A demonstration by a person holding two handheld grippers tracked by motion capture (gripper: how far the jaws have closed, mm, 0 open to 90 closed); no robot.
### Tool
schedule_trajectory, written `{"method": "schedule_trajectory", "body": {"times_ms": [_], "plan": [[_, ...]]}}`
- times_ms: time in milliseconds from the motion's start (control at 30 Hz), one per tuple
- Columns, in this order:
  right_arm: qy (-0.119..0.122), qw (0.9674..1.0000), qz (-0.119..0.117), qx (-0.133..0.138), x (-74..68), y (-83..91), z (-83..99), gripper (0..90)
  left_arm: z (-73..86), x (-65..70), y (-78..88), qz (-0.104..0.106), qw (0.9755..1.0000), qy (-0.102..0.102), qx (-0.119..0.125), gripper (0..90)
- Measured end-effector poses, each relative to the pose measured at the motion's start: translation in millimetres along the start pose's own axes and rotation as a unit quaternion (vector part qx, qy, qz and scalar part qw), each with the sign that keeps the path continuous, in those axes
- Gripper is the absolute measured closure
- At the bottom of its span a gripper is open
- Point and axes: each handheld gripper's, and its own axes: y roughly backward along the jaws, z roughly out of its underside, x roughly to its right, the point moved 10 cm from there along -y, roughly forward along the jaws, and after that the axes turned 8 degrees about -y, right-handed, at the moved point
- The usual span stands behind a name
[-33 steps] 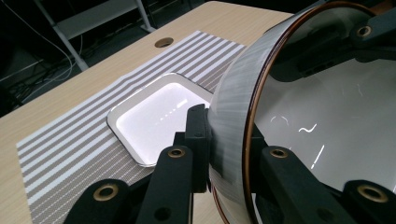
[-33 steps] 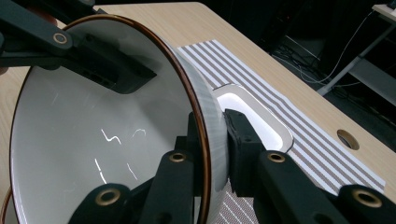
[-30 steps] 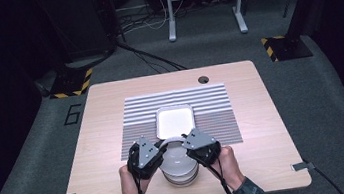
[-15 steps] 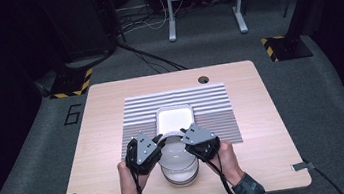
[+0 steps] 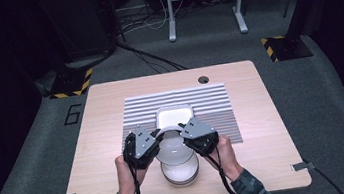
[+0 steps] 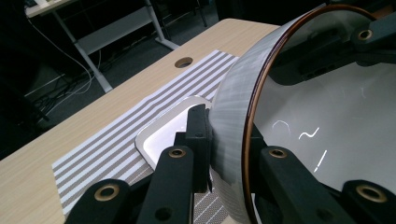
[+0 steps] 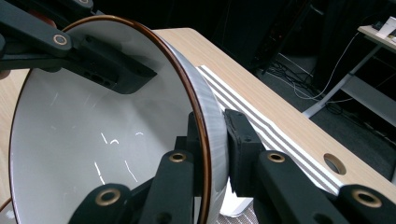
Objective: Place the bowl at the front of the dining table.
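Left gripper [image 5: 158, 138]: black body with a grey three-cornered plate on top; in the left gripper view its jaws are clamped on the bowl's rim, one inside, one outside.
Bowl [image 5: 174, 144]: one, round, glossy white inside, grey brushed-looking outer wall, thin brown rim line; held tilted between both grippers above a second bowl.
Lower bowl [image 5: 181, 170]: one, round, white, resting on the surface near its front edge, partly hidden by the held bowl.
Dish [image 5: 174, 114]: one, white, shallow, squarish with rounded corners, lying on the mat just behind the held bowl.
Mat [image 5: 211, 102]: one, rectangular, grey-and-white stripes, flat at the surface's middle.
Right gripper [image 5: 188, 134]: same black build and grey plate; in the right gripper view its jaws pinch the bowl's opposite rim, one inside, one outside.
Surface [image 5: 111, 110]: pale wood grain, rounded corners, one round cable hole near the far edge.
Writing: a "6" marked on the floor left of the surface.
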Motion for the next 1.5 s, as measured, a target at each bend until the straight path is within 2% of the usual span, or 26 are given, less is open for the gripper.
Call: {"method": "schedule_trajectory", "body": {"times_ms": [333, 467, 767, 1033, 1500], "plan": [[0.005, 1.0, 0.004, 0.007, 5.5, -2.4, -7.5, 81.1, -4.3, -6.5, -2.4, -0.006, 1.0, 0.003, 0.005, 80.5], [0.003, 0.9999, 0.003, 0.011, 8.7, -2.9, -8.9, 81.1, -7.8, -8.2, -3.9, -0.01, 0.9999, -0.003, 0.003, 80.7], [0.002, 0.9999, 0.009, 0.011, 17.8, -5.7, -8.8, 81.1, -10.6, -10.3, -14.3, -0.004, 1.0, -0.002, 0.008, 80.7], [0.001, 0.9998, 0.014, 0.012, 23.4, -10.2, -10.4, 81.2, -12.8, -16.2, -20.4, -0.006, 0.9999, -0.005, 0.014, 80.8], [0.008, 0.9998, 0.017, 0.009, 30.2, -22.8, -15.9, 81.2, -10.5, -28.4, -30.0, -0.01, 0.9997, 0.006, 0.022, 81.1]]}}
